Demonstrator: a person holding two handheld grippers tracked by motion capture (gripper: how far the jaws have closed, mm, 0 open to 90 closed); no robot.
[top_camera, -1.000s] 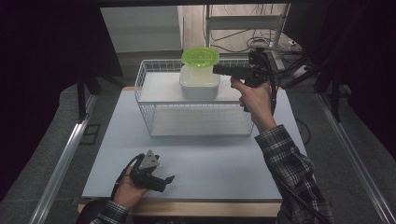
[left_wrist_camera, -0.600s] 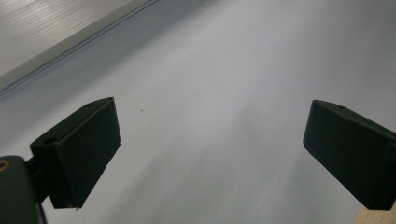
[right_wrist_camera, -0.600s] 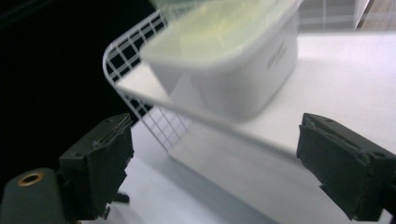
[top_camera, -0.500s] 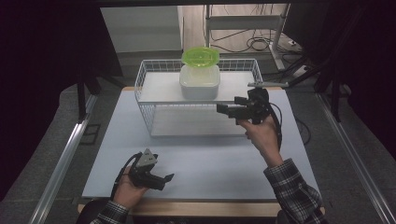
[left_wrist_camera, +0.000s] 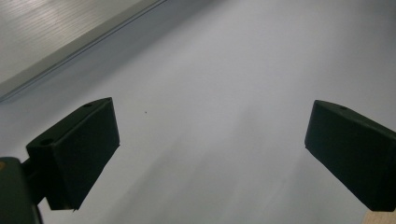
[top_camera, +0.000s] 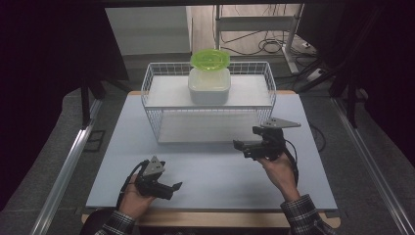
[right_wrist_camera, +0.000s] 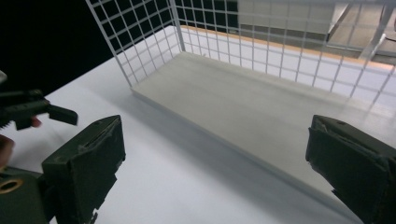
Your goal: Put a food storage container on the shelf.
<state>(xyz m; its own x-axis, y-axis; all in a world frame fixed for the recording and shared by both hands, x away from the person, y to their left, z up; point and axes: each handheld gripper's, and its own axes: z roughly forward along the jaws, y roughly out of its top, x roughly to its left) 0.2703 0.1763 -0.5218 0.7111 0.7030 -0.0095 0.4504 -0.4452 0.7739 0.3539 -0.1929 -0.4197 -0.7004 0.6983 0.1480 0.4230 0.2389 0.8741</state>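
Observation:
A white wire rack (top_camera: 151,110) stands at the back of the pale table (top_camera: 210,171). On its upper shelf sits a white tub (top_camera: 209,85) with a bright green lid (top_camera: 210,59). My right gripper (top_camera: 241,146) is open and holds nothing. It hovers just in front of the rack's right front corner. In the right gripper view its jaws frame the rack's bare lower floor (right_wrist_camera: 243,102), with the gripper (right_wrist_camera: 215,158) spread wide. My left gripper (top_camera: 172,188) rests low near the table's front left. It is open over bare tabletop, the gripper (left_wrist_camera: 210,140) with nothing between its jaws.
Metal rails (top_camera: 66,164) run along both sides of the table, with dark curtains beyond them. Cables (top_camera: 266,46) and a metal stand's legs lie on the floor behind the rack. The left gripper (right_wrist_camera: 32,109) appears at the left edge of the right gripper view.
My right gripper has pulled back from the tub on top of the rack and dropped toward the table in front of the rack. The left gripper has stayed put.

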